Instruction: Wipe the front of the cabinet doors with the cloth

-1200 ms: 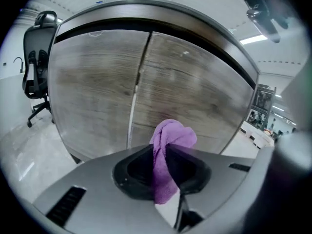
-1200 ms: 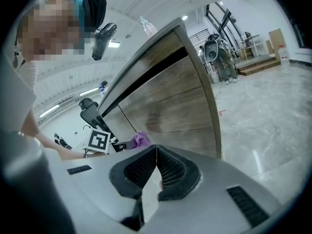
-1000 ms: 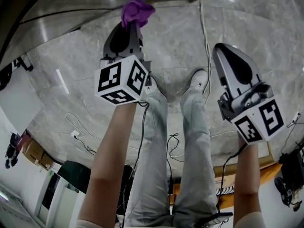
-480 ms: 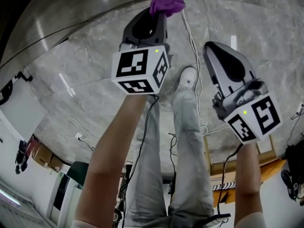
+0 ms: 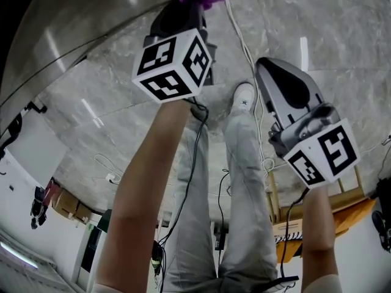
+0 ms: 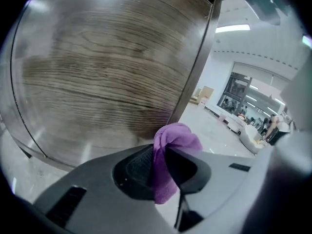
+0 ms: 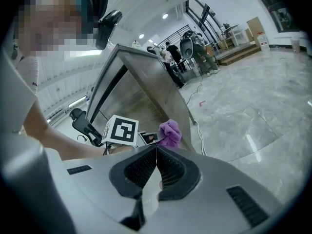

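**Left gripper** (image 6: 163, 152): jaws clenched on the cloth (image 6: 175, 138). A fold is pinched between the ribbed pads. A rounded bunch projects beyond the tips, and a short tail hangs back inside the jaws.

**Cloth**: purple, small, crumpled. Judged light, soft and limp, with no shape of its own. The present hold, across a mid-fold with the wad left proud of the tips, suits wiping, since the wad is the working face. Judged risks: friction on the door could drag the cloth out of the pinch, and so thin a wad could let the hard jaw tips meet the wood.

**Cabinet door** (image 6: 97, 67): wood-grain front with a dark upright edge on its right. The cloth sits close before its lower right part. Whether the two touch cannot be told.

**Right gripper** (image 7: 156, 155): jaws shut together, nothing between them. It is held apart from the left gripper, on the person's right, facing the cloth and the cabinet.

**Floor** (image 5: 91, 90): pale, polished and veined, with a white cable (image 5: 241, 41) running across it below both grippers.
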{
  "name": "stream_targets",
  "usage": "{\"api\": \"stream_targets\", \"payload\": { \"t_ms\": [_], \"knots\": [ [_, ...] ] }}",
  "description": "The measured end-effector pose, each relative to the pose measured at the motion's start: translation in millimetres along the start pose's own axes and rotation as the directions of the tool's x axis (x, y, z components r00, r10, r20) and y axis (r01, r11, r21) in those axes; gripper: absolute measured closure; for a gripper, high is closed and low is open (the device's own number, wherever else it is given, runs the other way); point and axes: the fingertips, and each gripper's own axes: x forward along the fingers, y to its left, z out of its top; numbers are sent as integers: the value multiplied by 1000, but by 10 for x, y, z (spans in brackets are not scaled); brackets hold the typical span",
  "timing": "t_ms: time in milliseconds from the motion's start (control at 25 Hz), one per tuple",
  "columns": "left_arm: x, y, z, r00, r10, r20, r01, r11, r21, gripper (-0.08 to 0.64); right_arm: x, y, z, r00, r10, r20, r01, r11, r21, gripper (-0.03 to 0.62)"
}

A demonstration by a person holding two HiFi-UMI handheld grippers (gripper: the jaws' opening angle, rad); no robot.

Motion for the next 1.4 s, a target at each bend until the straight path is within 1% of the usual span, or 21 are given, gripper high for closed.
{"api": "stream_targets", "payload": {
  "t_ms": [80, 280, 520, 680, 1000, 1240, 1400],
  "knots": [
    [-4, 76, 19, 1000, 6, -3, -6, 1000, 24, 492, 30, 26, -14, 1000, 3, -2, -3, 1000, -2, 565],
    [-82, 314, 40, 1000, 14, -8, -13, 1000, 12, 494, 133, 155, -23, 1000, 3, -3, -3, 1000, -7, 565],
    [-265, 728, 68, 999, 37, -8, -36, 999, 18, 494, 368, 466, -42, 999, 28, -19, -29, 999, -31, 565],
    [-441, 1110, 79, 998, 61, -8, -61, 998, 11, 494, 563, 715, -110, 999, 38, -35, -39, 998, -38, 565],
    [-763, 1826, 94, 995, 96, -11, -96, 995, 25, 494, 967, 1189, -216, 997, 58, -58, -61, 996, -61, 565],
    [-972, 2382, 61, 989, 147, -10, -147, 989, 10, 494, 1258, 1416, -315, 995, 60, -78, -66, 995, -76, 565],
    [-1092, 2677, 61, 986, 166, -9, -166, 986, 13, 494, 1414, 1507, -306, 995, 55, -83, -63, 993, -95, 565]
  ]
}}
